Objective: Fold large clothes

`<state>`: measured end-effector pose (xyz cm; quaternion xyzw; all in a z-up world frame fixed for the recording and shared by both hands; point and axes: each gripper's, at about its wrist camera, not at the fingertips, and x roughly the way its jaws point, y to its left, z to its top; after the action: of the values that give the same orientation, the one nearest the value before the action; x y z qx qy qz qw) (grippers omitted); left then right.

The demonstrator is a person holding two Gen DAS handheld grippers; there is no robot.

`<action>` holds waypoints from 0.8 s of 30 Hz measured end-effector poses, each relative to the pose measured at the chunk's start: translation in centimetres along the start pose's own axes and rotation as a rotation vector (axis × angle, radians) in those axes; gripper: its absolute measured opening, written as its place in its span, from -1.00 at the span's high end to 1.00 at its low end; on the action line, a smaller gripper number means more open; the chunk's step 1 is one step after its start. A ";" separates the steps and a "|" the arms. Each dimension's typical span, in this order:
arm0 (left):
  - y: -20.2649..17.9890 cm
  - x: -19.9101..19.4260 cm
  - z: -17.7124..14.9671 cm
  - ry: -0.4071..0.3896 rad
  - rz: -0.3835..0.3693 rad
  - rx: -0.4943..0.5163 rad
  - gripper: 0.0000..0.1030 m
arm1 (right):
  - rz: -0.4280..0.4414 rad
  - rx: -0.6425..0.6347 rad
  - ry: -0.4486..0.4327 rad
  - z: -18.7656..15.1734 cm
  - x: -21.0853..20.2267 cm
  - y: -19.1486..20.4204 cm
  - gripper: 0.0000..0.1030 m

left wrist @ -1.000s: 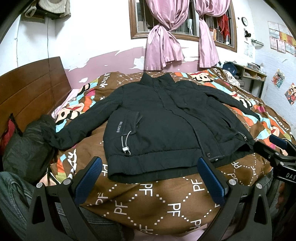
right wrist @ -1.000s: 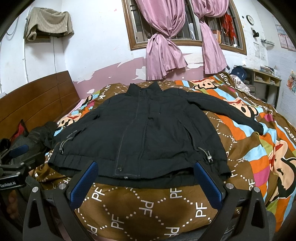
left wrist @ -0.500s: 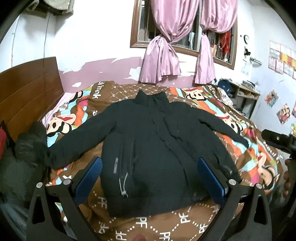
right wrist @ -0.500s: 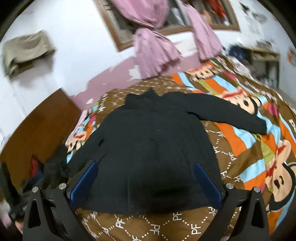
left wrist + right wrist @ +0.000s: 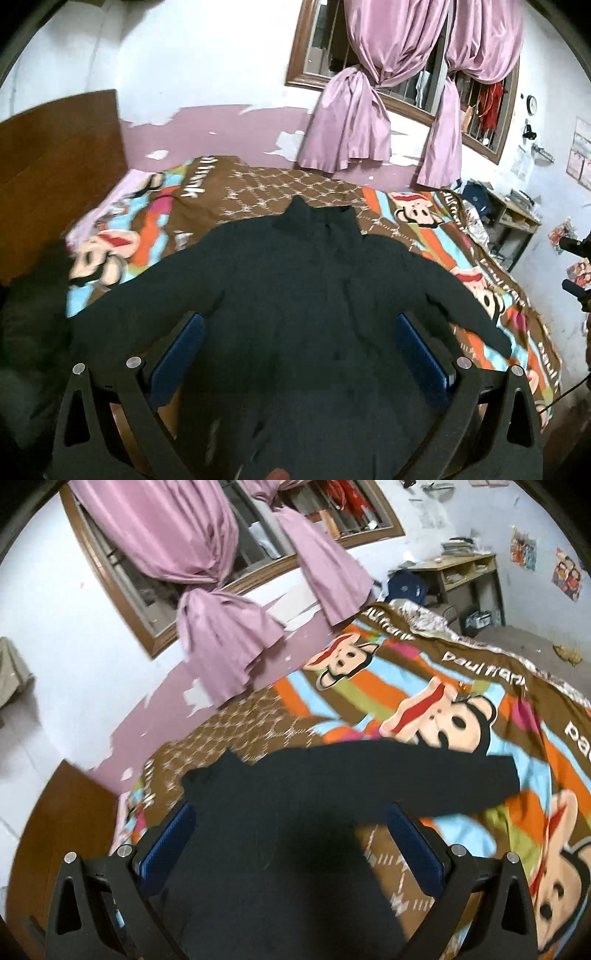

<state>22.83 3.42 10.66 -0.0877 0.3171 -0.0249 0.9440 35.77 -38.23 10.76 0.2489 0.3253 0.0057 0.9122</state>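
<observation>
1. A large black long-sleeved jacket (image 5: 317, 302) with a stand-up collar lies spread flat, front side up, on a brown bedspread (image 5: 266, 184) printed with a white lattice, bright stripes and cartoon monkey faces.
2. In the left wrist view both sleeves run outward from the shoulders; the collar points toward the window wall.
3. In the right wrist view one black sleeve (image 5: 424, 771) stretches across the striped part of the bedspread, its cuff lying beside a monkey face (image 5: 447, 720).
4. Readable writing: white letters "paul frank" along the brown border of the bedspread in the right wrist view. A similar white word near the bed's head in the left wrist view is too blurred to read.
5. The left gripper (image 5: 301, 354) hangs over the jacket's body, its blue-padded jaws wide apart with nothing between them.
6. The right gripper (image 5: 291, 842) hangs over the jacket near the shoulder of that sleeve, jaws likewise spread wide and gripping nothing.
7. Pink knotted curtains (image 5: 354, 122) hang at a brown-framed barred window (image 5: 424, 85) above a white wall with peeling pink paint.
8. A brown wooden headboard (image 5: 55, 155) stands at the left; a wooden shelf unit (image 5: 458, 572) stands at the far right, with posters on the wall by it.
</observation>
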 end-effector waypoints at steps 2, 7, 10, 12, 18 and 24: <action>-0.4 3.1 1.0 -0.002 -0.025 -0.002 -0.95 | -0.057 -0.002 -0.008 0.3 3.1 -2.0 -1.00; -2.0 11.8 2.0 0.054 -0.111 0.009 -0.95 | -0.208 -0.008 0.044 -1.0 10.7 -9.8 -1.00; -3.6 17.2 1.8 0.114 -0.156 0.022 -0.95 | -0.229 0.090 0.114 -2.6 12.8 -15.4 -1.00; -5.0 20.4 1.3 0.153 -0.173 0.038 -0.95 | -0.277 0.225 0.159 -4.0 14.0 -19.7 -1.00; -8.9 29.3 -0.6 0.257 -0.185 0.057 -0.95 | -0.335 0.597 0.216 -8.5 15.6 -28.5 -1.00; -12.5 33.9 -1.4 0.275 -0.218 0.099 -0.95 | -0.262 0.636 0.173 -7.7 17.7 -30.1 -1.00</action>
<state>49.12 -12.55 -8.34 -0.0708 0.4302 -0.1546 0.8866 40.56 -58.11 -18.63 0.4753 0.4161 -0.1919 0.7511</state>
